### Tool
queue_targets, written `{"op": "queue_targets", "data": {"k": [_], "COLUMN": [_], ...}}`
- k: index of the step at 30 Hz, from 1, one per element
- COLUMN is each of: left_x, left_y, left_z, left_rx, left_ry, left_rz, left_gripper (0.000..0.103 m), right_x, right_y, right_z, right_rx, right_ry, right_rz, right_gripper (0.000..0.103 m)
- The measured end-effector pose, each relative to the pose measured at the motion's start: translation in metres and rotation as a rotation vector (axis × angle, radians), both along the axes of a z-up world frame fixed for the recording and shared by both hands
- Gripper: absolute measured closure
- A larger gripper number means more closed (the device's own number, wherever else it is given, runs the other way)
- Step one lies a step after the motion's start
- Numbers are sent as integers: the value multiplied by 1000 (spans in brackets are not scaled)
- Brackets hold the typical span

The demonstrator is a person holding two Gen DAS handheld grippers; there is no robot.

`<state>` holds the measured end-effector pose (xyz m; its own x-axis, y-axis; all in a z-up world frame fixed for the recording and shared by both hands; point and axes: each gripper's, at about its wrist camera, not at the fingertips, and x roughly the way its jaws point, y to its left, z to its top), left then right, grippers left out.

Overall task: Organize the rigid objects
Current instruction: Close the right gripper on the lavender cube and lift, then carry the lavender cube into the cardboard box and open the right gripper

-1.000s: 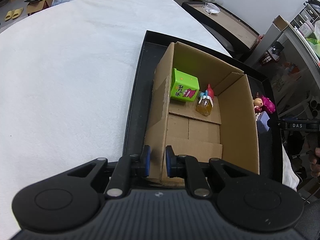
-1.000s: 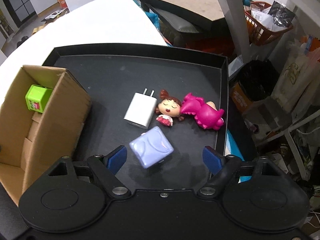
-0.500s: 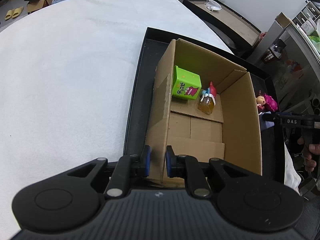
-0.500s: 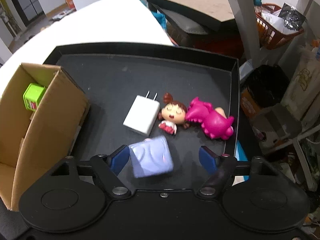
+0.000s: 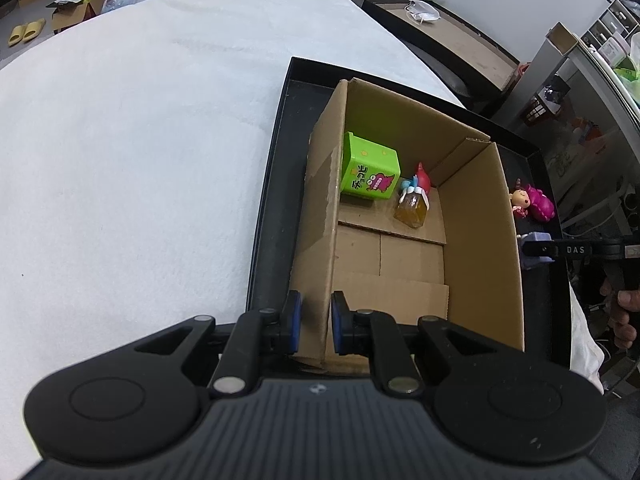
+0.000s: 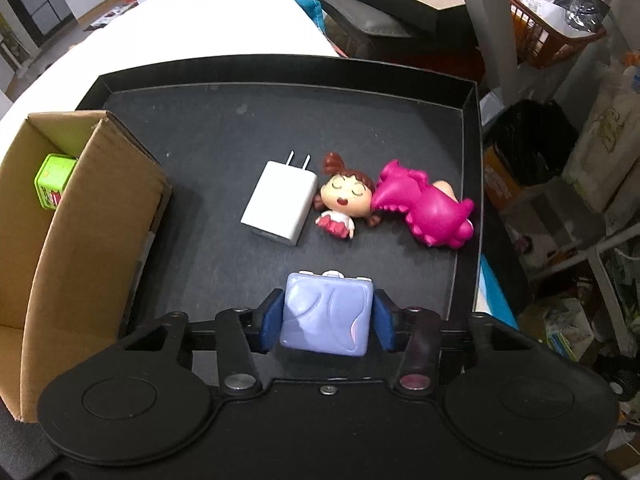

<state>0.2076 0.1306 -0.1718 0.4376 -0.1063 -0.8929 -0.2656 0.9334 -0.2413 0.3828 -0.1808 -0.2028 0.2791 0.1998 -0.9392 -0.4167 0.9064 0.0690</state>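
My right gripper [image 6: 326, 320] is shut on a lilac square case [image 6: 326, 314] over the near part of the black tray [image 6: 280, 72]. On the tray lie a white charger [image 6: 280, 202], a small doll [image 6: 342, 200] and a pink toy [image 6: 424, 210]. My left gripper [image 5: 316, 320] is shut on the left wall of the open cardboard box [image 5: 320, 220]. Inside the box are a green box [image 5: 370, 172] and a small amber bottle [image 5: 412, 208]. The right gripper with the lilac case also shows in the left wrist view [image 5: 536, 246].
The box [image 6: 80, 220] stands in the tray's left part. The tray [image 5: 276, 160] sits on a white-covered table [image 5: 140, 140]. Beyond the table's far edge are a dark desk [image 5: 448, 32], shelves and an orange basket [image 6: 552, 36].
My right gripper moved forward around the lilac case and closed on it. The case now sits straight between the fingers. The left gripper kept its hold on the box wall.
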Motion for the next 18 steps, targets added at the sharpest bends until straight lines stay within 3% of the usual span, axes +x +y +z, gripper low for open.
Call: {"op": "queue_targets", "data": {"k": [18], "left_x": [-2], "left_y": [-5], "left_z": [5], "left_rx": [23], "left_ry": [-6], "left_rz": [-3], "left_gripper": [89], "right_x": [-28], "right_y": [14], "right_z": [65], "right_rx": [61], "right_ry": [-97], "right_rz": [12], "right_gripper": [60]}}
